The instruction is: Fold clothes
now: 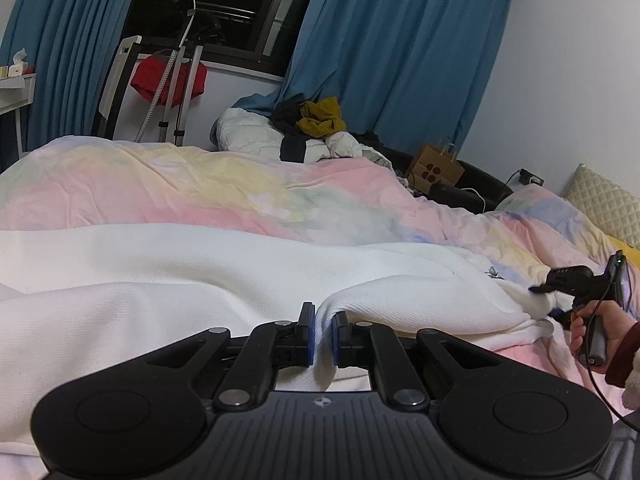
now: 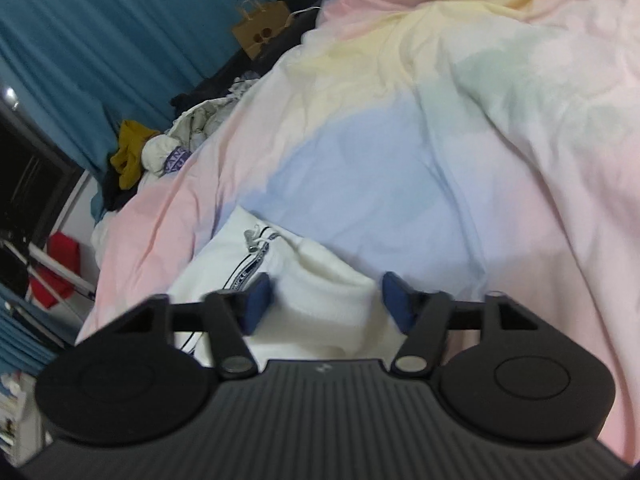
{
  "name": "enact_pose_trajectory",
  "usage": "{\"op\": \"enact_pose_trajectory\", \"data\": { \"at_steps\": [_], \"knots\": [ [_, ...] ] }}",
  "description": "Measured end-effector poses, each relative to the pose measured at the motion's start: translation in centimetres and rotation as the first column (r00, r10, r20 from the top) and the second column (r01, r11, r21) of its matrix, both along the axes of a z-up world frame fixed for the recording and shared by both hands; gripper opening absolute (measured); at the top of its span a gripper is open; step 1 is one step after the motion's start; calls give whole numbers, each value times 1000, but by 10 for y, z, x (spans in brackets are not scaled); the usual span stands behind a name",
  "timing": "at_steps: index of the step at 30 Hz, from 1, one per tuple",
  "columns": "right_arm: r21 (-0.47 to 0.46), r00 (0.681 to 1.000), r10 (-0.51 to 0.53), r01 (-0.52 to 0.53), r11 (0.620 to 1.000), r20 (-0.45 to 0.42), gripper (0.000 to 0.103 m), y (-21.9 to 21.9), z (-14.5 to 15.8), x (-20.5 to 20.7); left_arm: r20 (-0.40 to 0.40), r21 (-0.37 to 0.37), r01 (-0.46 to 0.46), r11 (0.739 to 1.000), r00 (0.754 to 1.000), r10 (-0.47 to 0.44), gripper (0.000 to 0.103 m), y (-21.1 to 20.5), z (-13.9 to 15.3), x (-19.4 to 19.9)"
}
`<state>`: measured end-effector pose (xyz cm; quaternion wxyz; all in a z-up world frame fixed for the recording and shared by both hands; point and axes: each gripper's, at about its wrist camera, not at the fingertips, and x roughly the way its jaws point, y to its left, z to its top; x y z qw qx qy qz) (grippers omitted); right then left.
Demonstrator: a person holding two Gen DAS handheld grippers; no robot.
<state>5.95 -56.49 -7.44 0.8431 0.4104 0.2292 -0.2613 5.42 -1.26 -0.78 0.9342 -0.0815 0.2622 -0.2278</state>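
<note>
While the white knitted garment (image 1: 168, 280) lies spread across the pastel quilt of pink, yellow and blue cotton (image 1: 180, 184), it covers most of the near side of the bed, from the left edge up to the right. On the left part the fabric forms broad soft waves and looks thick but light. In the middle, the left gripper (image 1: 323, 334) pinches a raised fold of this garment between its blue pads (image 1: 309, 334), which are pressed almost together on the cloth. Further right, the garment narrows to a bunched end with a small dark print, and there the right gripper (image 2: 325, 303) stands with its jaws spread; the white cloth sits between the pads, but they do not press it. A hand (image 1: 592, 334) in a dark red sleeve holds its handle. The material seems soft and limp, not slippery, so it will probably sag and stretch wherever it is not supported. A good place to take hold is likely a hem or a corner, with several layers gripped together, because a single layer may pull out of shape.
</note>
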Motion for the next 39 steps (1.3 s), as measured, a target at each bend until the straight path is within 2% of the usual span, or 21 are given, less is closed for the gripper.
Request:
{"op": "enact_pose_trajectory", "data": {
  "at_steps": [1, 2, 4, 6, 7, 10, 12, 15, 18, 20, 22, 23, 24, 27, 29, 30, 32, 34, 36, 38, 39],
  "knots": [
    [-18, 1000, 15, -15, 1000, -1, 22, 2, 3, 2, 2, 1, 1, 1000, 1000, -1, 9, 0, 1, 0],
    [-35, 999, 30, -29, 999, 15, 15, 4, 8, 5, 4, 2, 3, 1000, 1000, -3, 9, 0, 1, 0],
    [-69, 994, 36, -29, 997, 99, 13, 6, 24, 8, 11, 10, 12, 1000, 1000, -12, 9, 1, 2, 0],
    [-117, 984, -17, 39, 992, 180, 12, 8, 41, -8, 11, 29, 38, 999, 999, -38, 9, 0, 3, -2],
    [-130, 978, -49, 77, 989, 202, 12, 8, 45, -16, 7, 70, 57, 996, 998, -58, 9, -3, 3, -3],
    [-103, 979, -139, 155, 982, 152, 12, -1, 37, -32, 0, 215, 115, 970, 993, -117, 9, -16, -2, -10],
    [-13, 986, -163, 164, 986, 33, 13, -15, 15, -29, -36, 258, 151, 954, 989, -146, 9, -25, -10, -12],
    [139, 980, -201, 200, 970, -9, 16, -28, -6, -35, -61, 257, 157, 953, 987, -146, 10, -26, -17, -12],
    [139, 973, -229, 224, 965, 16, 32, -22, 4, -44, -62, 212, 149, 966, 988, -139, 16, -20, -15, -11],
    [118, 969, -246, 242, 963, 19, 55, -13, 16, -47, -51, 175, 141, 974, 990, -134, 20, -17, -10, -13],
    [148, 963, -265, 255, 956, 56, 73, -1, 24, -59, -35, 150, 132, 980, 991, -128, 26, -14, -3, -16],
    [166, 960, -272, 258, 952, 69, 79, 6, 27, -64, -28, 140, 131, 982, 991, -128, 33, -13, 0, -18],
    [192, 960, -270, 253, 948, 69, 83, 13, 27, -67, -16, 124, 132, 983, 991, -131, 45, -11, 5, -21],
    [299, 976, -215, 195, 934, 32, 84, 26, 13, -63, 44, 75, 143, 987, 988, -147, 54, -6, 20, -32],
    [382, 983, -183, 169, 909, 0, 85, 26, -4, -51, 88, 41, 147, 988, 985, -150, 59, -1, 30, -40],
    [421, 985, -172, 161, 893, -12, 85, 25, -13, -44, 118, 21, 143, 989, 982, -145, 64, 1, 34, -44],
    [464, 986, -169, 151, 873, -2, 84, 21, -25, -32, 157, 3, 103, 995, 982, -102, 66, 5, 38, -44],
    [462, 985, -167, 125, 878, 51, 85, 13, -29, -15, 153, -4, 53, 999, 987, -52, 66, 9, 39, -38],
    [417, 989, -121, 75, 906, 86, 83, 6, -31, 3, 122, -3, -13, 1000, 992, 14, 66, 14, 34, -28],
    [363, 991, -90, 49, 931, 97, 77, 0, -33, 13, 90, 17, -74, 997, 993, 72, 66, 19, 27, -16],
    [356, 990, -92, 50, 933, 104, 70, -3, -35, 14, 72, 39, -106, 994, 992, 103, 65, 22, 23, -9]
  ]
}}
